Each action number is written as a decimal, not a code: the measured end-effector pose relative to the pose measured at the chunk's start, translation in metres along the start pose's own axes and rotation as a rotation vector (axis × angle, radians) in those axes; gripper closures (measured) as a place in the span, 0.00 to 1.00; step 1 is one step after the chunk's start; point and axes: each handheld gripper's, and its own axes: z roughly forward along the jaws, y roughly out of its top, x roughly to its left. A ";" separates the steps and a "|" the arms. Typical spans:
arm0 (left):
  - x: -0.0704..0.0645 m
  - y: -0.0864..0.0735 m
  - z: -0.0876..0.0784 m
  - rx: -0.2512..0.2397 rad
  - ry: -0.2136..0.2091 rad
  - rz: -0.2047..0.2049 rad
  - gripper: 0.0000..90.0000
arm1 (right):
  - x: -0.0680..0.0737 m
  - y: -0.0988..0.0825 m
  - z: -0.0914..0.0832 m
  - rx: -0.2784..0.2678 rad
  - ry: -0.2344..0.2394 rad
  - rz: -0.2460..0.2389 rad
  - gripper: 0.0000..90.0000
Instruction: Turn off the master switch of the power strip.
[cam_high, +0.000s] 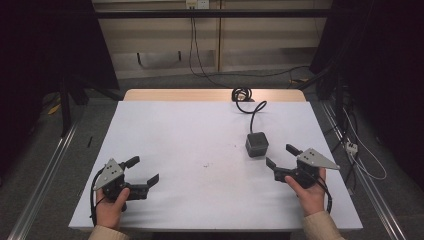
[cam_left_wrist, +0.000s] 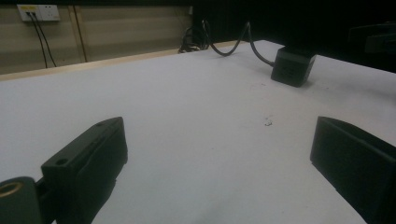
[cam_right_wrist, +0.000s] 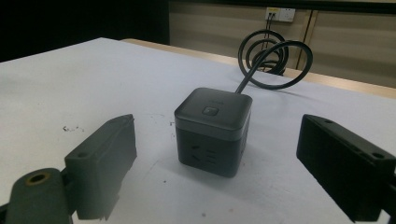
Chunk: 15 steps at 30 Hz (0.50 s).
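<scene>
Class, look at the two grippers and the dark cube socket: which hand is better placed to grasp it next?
Right. The right gripper sits just beside the cube socket, jaws open and aimed at it. The left gripper is far across the table.

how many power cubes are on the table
1: the power cube sits right of the table's middle, just ahead of the right gripper, its cable trailing to the far edge.

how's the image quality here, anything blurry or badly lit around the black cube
High view: even light on the white table, dark surroundings, the cube small but sharp. Left gripper view: dim, jaws soft-edged, the cube far off against blackness. Right gripper view: the cube crisp with a soft shadow; near jaws blurred.
</scene>
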 end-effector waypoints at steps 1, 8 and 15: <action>0.000 0.000 0.000 0.001 0.000 0.001 0.04 | 0.000 0.000 0.001 0.002 0.000 -0.002 0.14; 0.000 0.000 0.000 0.006 -0.005 0.009 0.04 | 0.000 0.001 0.005 0.007 0.000 -0.008 0.15; 0.000 0.000 0.000 0.007 -0.005 0.012 0.04 | -0.001 0.003 0.010 0.014 -0.001 -0.010 0.15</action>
